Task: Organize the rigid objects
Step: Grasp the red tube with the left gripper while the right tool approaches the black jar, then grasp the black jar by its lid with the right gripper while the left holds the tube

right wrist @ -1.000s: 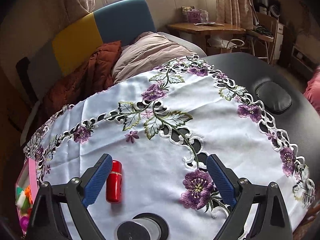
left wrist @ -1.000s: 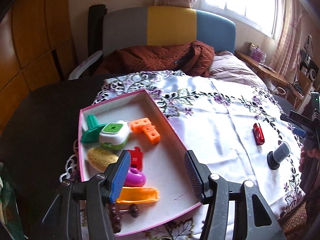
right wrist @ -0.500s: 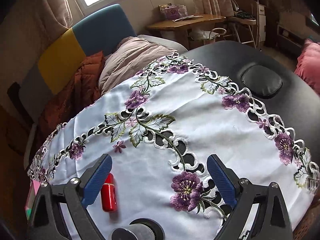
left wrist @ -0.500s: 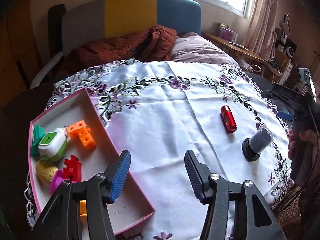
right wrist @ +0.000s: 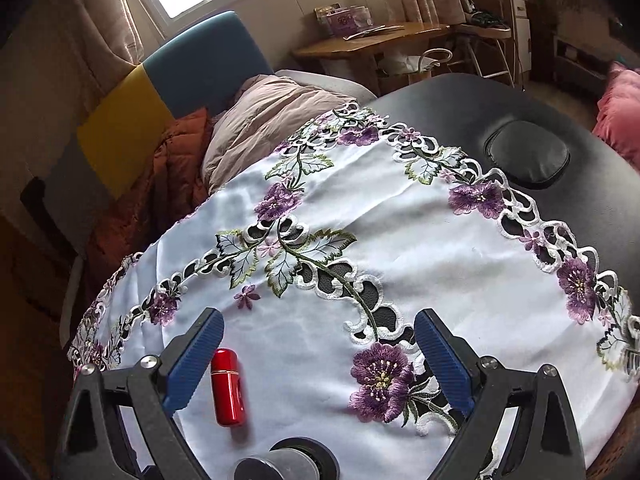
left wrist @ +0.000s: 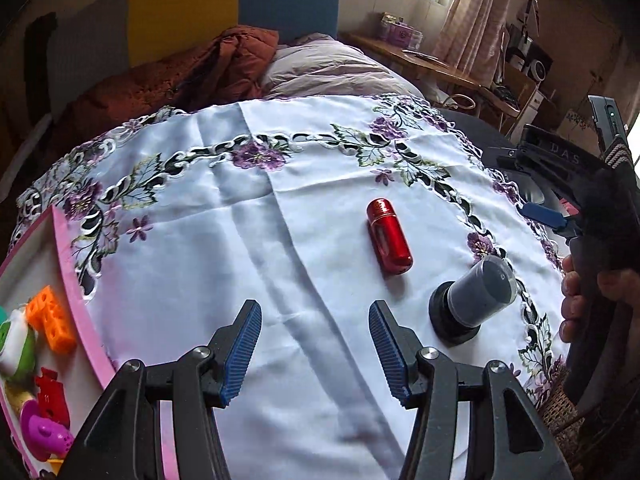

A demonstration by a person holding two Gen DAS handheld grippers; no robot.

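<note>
A red metal capsule (left wrist: 389,237) lies on the white embroidered cloth (left wrist: 224,240), and a dark jar on a black cap (left wrist: 472,300) stands just right of it. My left gripper (left wrist: 315,350) is open and empty above bare cloth, short of the capsule. A pink-rimmed tray (left wrist: 78,304) at the left holds an orange block (left wrist: 52,322) and several other toys. My right gripper (right wrist: 318,354) is open and empty; the capsule (right wrist: 228,386) lies beside its left finger and the jar (right wrist: 288,465) sits under it. It also shows at the right edge of the left wrist view (left wrist: 560,184).
The cloth covers a black padded table (right wrist: 560,120). A sofa with a brown blanket (left wrist: 180,76) and a pale cushion (left wrist: 332,72) stands behind. A wooden desk (right wrist: 372,40) is at the back right.
My left gripper has swung right, away from the tray and toward the red capsule and the jar. My right gripper has drawn back a little; capsule and jar stay put.
</note>
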